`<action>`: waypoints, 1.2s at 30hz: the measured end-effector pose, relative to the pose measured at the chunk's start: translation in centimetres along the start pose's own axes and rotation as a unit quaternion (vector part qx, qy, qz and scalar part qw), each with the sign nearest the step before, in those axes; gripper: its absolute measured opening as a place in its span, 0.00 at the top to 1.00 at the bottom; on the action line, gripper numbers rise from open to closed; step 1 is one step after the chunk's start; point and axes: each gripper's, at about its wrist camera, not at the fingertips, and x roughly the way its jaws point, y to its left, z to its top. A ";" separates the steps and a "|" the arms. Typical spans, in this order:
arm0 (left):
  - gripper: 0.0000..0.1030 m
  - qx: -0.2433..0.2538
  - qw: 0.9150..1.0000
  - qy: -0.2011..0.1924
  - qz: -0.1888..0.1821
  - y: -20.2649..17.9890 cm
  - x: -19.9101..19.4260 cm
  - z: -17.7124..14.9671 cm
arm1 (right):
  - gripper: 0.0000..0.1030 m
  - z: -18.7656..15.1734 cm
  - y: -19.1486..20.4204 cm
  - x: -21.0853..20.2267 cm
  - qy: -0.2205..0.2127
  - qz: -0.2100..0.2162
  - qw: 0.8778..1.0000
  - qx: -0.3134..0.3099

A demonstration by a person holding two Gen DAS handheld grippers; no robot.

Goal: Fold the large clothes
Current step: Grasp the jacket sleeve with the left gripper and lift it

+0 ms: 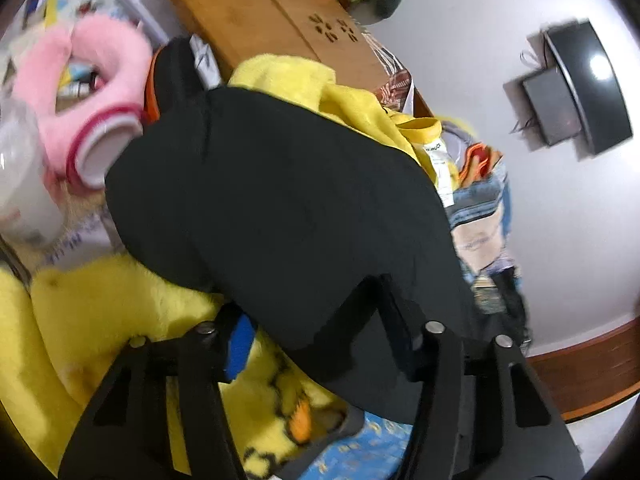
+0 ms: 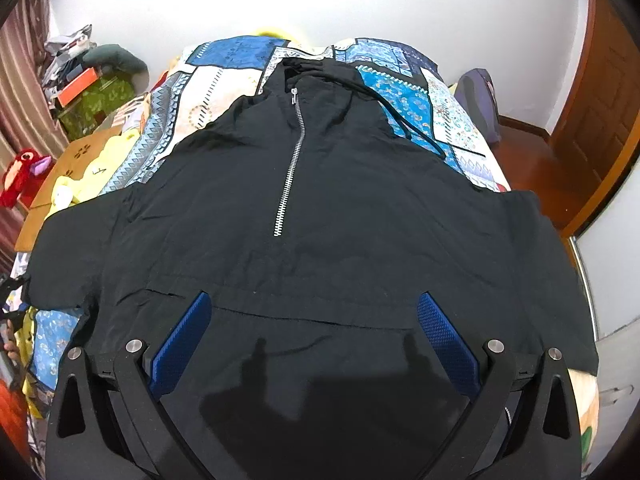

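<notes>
lying flat on the patchwork bedspread (image 2: 224,80), the black hooded jacket (image 2: 320,208) has its hood at the far end and silver zipper (image 2: 291,168) centred. the right gripper (image 2: 314,344) hovers with fingers wide above the near hem. the left gripper (image 1: 320,344) seemingly pinches a black sleeve (image 1: 280,208).

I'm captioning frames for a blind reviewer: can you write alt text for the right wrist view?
A black hooded pullover with a silver half zipper lies spread face-up on a blue patchwork bedspread. The right gripper hovers over its hem, jaws wide apart.
</notes>
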 end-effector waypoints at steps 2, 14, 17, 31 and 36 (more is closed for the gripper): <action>0.63 0.033 0.999 -0.020 0.032 -1.1 -0.6 0.1 | 0.01 0.0 -0.3 -0.2 0.000 -0.003 1.000 0.001; 0.91 0.235 0.963 -0.129 -0.003 -17.3 -7.3 0.1 | 0.01 0.9 -3.3 -2.5 -0.039 -0.014 0.999 0.012; 0.92 0.252 0.956 -0.139 -0.065 -21.9 -8.8 -0.7 | 0.01 0.8 -4.3 -3.2 -0.050 -0.012 0.999 0.015; 0.92 0.381 0.912 -0.078 -0.132 -40.6 -4.9 -12.5 | 0.01 -0.3 -9.0 -4.6 -0.062 0.000 0.998 0.028; 0.92 0.420 0.897 -0.020 -0.133 -43.4 -1.1 -18.5 | 0.01 -0.4 -10.8 -5.1 -0.066 0.001 0.997 0.036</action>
